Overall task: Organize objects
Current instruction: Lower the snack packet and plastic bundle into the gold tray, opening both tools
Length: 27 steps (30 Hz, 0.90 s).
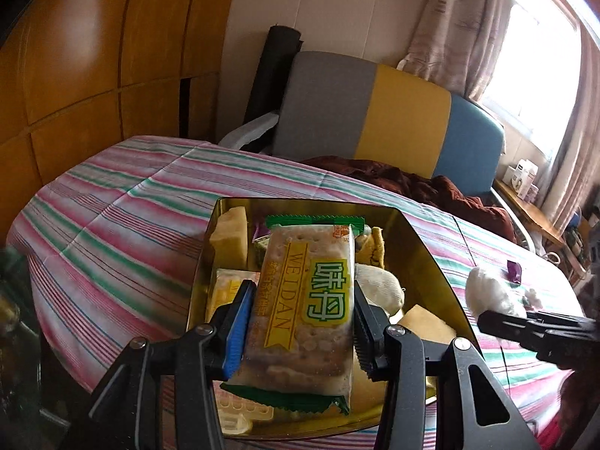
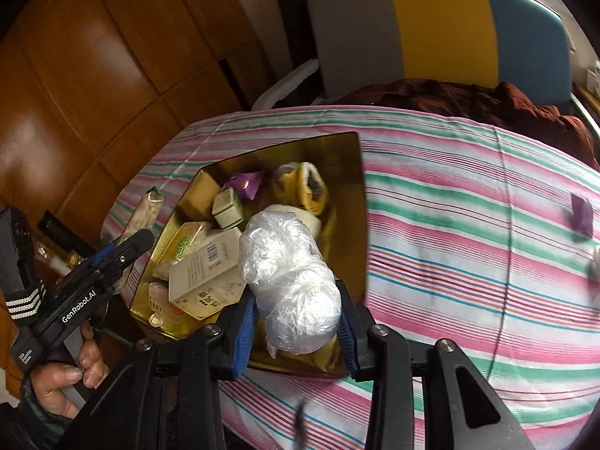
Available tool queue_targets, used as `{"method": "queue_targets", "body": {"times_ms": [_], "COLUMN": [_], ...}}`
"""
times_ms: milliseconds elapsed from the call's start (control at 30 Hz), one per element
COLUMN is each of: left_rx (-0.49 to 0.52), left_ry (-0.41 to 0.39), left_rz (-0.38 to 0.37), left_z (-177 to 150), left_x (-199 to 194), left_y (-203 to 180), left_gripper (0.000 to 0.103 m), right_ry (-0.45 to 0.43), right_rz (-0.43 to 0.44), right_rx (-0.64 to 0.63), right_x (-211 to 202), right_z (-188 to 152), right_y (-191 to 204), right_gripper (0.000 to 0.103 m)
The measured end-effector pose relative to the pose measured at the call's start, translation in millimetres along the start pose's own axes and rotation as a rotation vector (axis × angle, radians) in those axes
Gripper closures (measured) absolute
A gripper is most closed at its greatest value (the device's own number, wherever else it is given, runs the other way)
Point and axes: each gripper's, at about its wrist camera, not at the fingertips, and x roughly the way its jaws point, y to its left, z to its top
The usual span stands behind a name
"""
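A gold metal tin (image 1: 423, 247) (image 2: 337, 150) sits open on the striped cloth and holds several snacks and boxes. My left gripper (image 1: 300, 322) is shut on a WEIDAN cracker packet (image 1: 307, 307) and holds it over the tin. That packet also shows past the tin's left edge in the right wrist view (image 2: 144, 212). My right gripper (image 2: 296, 332) is shut on a white plastic-wrapped bundle (image 2: 292, 277) and holds it over the tin's near side. The bundle also shows in the left wrist view (image 1: 491, 292).
A purple candy (image 2: 581, 213) (image 1: 513, 270) lies on the striped cloth (image 2: 450, 225) to the right. Small white bits (image 1: 532, 296) lie beside it. Behind are a grey, yellow and blue headboard (image 1: 375, 112), a brown blanket (image 2: 487, 101) and wooden cabinets (image 1: 93, 56).
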Motion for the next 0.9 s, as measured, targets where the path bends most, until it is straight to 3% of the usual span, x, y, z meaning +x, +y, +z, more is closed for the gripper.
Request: {"method": "queue_targets", "body": {"times_ms": [433, 900], "left_rx": [-0.014, 0.046], "left_ry": [0.009, 0.03], "left_rz": [-0.002, 0.032], "left_z": [13.8, 20.8], "left_x": [11.1, 31.2], "left_y": [4.6, -5.4], "left_gripper": [0.055, 0.055], "right_ry": [0.007, -0.007], "right_rz": [-0.026, -0.09], "right_rx": [-0.011, -0.012], "right_x": [15.3, 28.3], "right_z": [12.4, 26.8], "right_y": [8.5, 6.6], "right_gripper": [0.065, 0.065]}}
